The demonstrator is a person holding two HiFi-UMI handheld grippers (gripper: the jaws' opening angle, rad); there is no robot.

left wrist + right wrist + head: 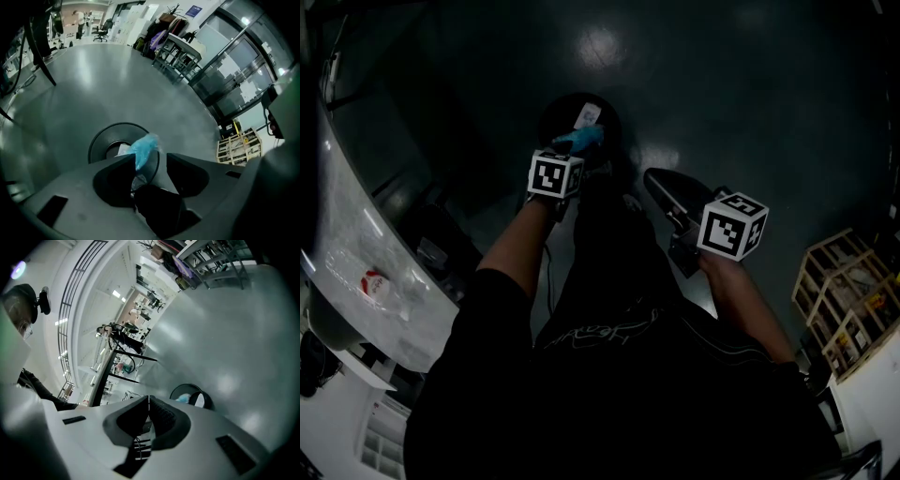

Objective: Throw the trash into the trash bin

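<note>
A round black trash bin [579, 120] stands on the dark floor in front of me, with a white scrap [588, 115] inside. My left gripper [573, 157] hangs right over its near rim. In the left gripper view the jaws [151, 159] stand parted. A crumpled blue piece of trash [144, 149] lies against the left jaw's tip, clear of the right jaw, above the bin [101, 140]. My right gripper [664, 190] is to the right, off the bin, its jaws [149, 400] pressed together with nothing in them. Its view shows the bin [206, 401] and the blue trash [183, 399] ahead.
Wooden crates [848, 300] stand at the right, also in the left gripper view [236, 147]. A curved grey counter [356, 234] with a plastic bag runs along the left. A glass wall [234, 89] and a table with bags [180, 44] lie further off.
</note>
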